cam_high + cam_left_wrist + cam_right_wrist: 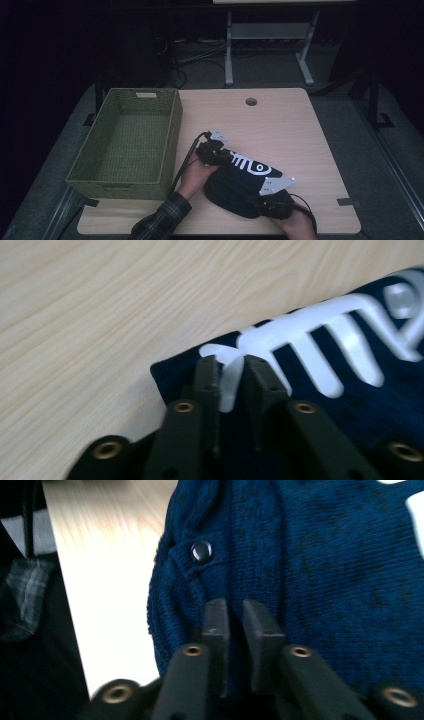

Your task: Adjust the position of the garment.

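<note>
Both our hand-held grippers on the navy garment (pixel 235 182)

Left hand-held gripper (pixel 231 365) and right hand-held gripper (pixel 235 611) stand slightly parted over fabric on the counter (pixel 280 125); any pinch is hidden, and the white print (pixel 325 335) blurs.

Dark blue garment (pixel 235 187) on wooden table (pixel 280 125), a gripper at each end.
Left gripper (pixel 212 150) at the garment's upper left edge, right gripper (pixel 272 202) at its lower right; green woven basket (pixel 170 135) just left of them.

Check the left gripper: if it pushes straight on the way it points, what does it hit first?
Most likely the navy garment. The left gripper already sits over its edge, jaws slightly apart astride the white print. Past that lies bare table, though depth is unclear.
</note>
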`<state>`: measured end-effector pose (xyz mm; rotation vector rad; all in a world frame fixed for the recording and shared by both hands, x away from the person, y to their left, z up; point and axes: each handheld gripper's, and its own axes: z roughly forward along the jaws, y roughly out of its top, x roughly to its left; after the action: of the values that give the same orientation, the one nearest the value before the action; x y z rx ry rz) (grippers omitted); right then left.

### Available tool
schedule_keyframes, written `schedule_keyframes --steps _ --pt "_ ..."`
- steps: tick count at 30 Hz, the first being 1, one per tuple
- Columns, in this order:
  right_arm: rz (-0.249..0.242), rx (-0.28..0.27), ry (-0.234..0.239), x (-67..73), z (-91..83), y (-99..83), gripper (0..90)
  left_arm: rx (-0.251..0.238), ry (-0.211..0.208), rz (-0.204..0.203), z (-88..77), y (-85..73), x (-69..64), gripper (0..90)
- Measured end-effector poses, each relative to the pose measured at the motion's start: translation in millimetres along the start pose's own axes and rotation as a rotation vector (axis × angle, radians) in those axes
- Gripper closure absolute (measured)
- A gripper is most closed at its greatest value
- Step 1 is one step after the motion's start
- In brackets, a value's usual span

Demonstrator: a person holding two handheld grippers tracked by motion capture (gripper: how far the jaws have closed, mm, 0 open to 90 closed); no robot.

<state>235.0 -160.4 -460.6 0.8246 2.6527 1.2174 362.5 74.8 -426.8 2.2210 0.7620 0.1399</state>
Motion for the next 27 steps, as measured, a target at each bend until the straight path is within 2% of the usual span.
schedule_keyframes --steps 1,4,6,10,15,19,22,25,27 --pt "0.023 -0.037 -0.014 -1.3 -8.2 0.6 65.2 -0.007 -0.002 -0.007 -4.5 -1.5 -1.5 64.5" --pt "0.021 -0.07 -0.061 -3.5 -18.6 0.3 55.9 -0.013 -0.002 -0.015 -16.5 -6.4 -4.4 56.4" --pt "0.036 -0.092 -0.091 -5.8 -25.6 -1.4 49.2 -0.018 -0.013 -0.036 -21.6 -11.8 -5.6 51.1" --pt "0.074 -0.109 -0.155 -14.4 -37.8 -11.0 39.0 -0.003 -0.015 -0.061 -22.9 -23.8 -5.6 42.3" --pt "0.114 -0.113 -0.229 -24.6 -51.7 -26.3 29.6 -0.004 -0.003 -0.079 -17.2 -31.0 -4.4 34.1" --pt "0.147 -0.087 -0.312 -34.6 -57.4 -38.9 17.8 0.012 0.011 -0.078 -13.7 -33.1 -3.0 28.5" --pt "0.159 -0.064 -0.368 -44.5 -58.8 -48.1 13.0 0.03 0.018 -0.076 -10.0 -35.1 -1.5 24.7" --pt "0.195 -0.048 -0.394 -52.3 -58.0 -52.8 9.1 0.052 0.03 -0.069 -5.5 -36.8 -1.7 19.5" --pt "0.204 -0.042 -0.395 -56.1 -56.6 -54.8 7.9 0.063 0.038 -0.067 -2.5 -38.2 -2.0 18.1"
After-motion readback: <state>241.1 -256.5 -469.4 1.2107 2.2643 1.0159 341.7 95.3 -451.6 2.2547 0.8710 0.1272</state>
